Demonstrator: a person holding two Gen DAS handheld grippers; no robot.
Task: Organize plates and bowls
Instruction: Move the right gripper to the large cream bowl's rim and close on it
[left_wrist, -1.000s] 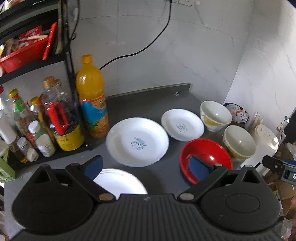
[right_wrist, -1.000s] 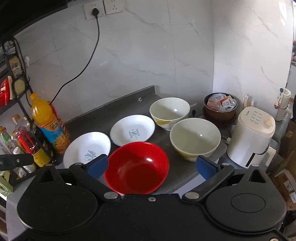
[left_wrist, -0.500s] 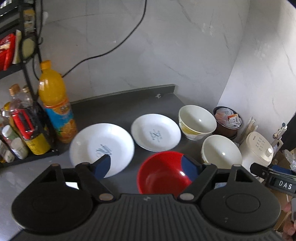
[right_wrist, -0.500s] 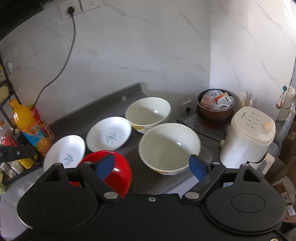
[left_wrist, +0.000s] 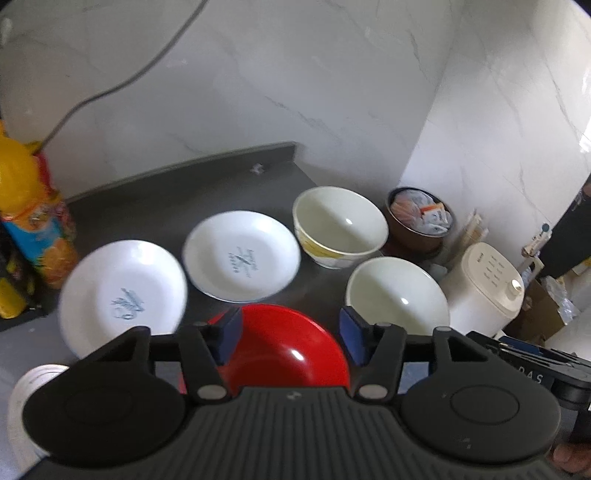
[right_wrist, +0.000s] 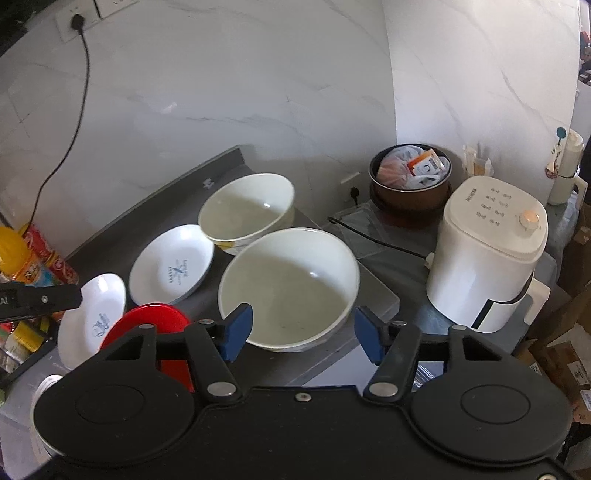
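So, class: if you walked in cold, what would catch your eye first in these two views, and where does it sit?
The red bowl stands out, at the near edge of the dark counter right ahead of the open left gripper. Next comes the cream bowl filling the space before the open right gripper. At far left, the orange bottle glows against the marble wall.

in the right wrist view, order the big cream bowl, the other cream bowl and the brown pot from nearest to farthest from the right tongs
1. Big cream bowl, just ahead of the right tongs.
2. Other cream bowl, behind it, slightly left.
3. Brown pot, far back on the right, by the wall.
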